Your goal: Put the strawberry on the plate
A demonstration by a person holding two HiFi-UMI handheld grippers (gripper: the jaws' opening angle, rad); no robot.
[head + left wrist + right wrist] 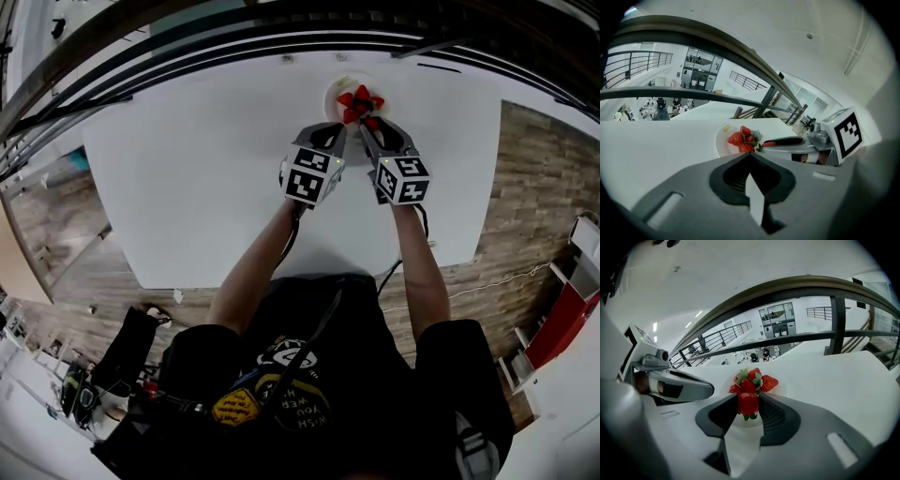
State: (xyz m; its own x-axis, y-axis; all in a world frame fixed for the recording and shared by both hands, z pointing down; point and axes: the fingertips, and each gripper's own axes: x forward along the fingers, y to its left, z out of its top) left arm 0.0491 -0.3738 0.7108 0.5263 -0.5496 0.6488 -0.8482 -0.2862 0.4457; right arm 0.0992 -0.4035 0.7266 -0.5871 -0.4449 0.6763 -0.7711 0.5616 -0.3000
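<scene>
Currently your right gripper (748,398) has its two dark fingers set wide apart and pressed against either side of a plump red strawberry (748,404) with green leaves hanging from its lower end. Both pads touch the fruit, so it is held. It hangs over the near edge of the round white plate (783,389), just in front of a small heap of red strawberries with green caps (753,379) that already lies on that plate.

Seen from your head, the plate (332,92) sits at the far middle of the plain white table (206,169). The right gripper (371,124) reaches to the plate's near right rim with the held strawberry (372,122) at its tip. The heap (359,99) is just beyond it.

Your left gripper (749,155) has its finger tips drawn together to a point with nothing between them. It (339,133) rests just left of the right one, aimed at the plate (722,140) from the near left and stopping short of the rim. From its own view the heap (742,139) lies ahead, with the right gripper's fingers (787,140) coming in from the right.
</scene>
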